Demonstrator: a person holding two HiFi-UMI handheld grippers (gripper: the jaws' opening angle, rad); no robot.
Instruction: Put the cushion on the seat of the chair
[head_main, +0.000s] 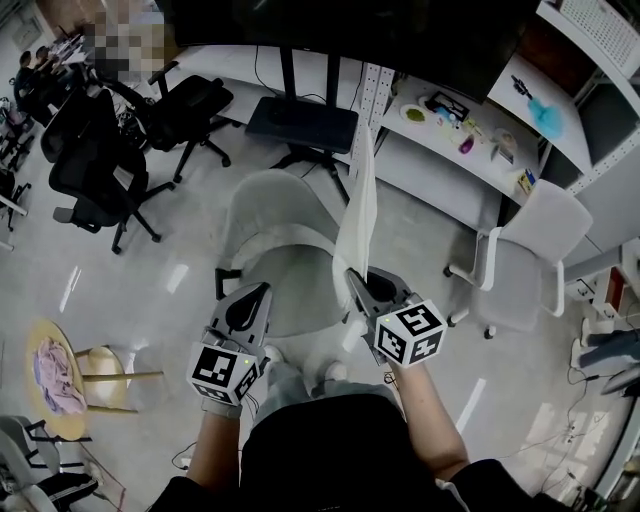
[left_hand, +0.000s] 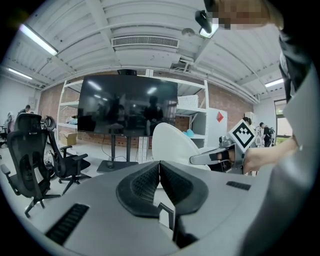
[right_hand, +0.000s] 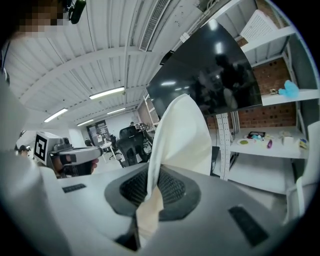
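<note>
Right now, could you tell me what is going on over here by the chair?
A person stands over a pale chair with a gripper in each hand. The right gripper is clamped on the edge of a white cushion and holds it upright over the chair. The left gripper is beside it, jaws together with nothing between them. The cushion is not yet lying on the seat.
</note>
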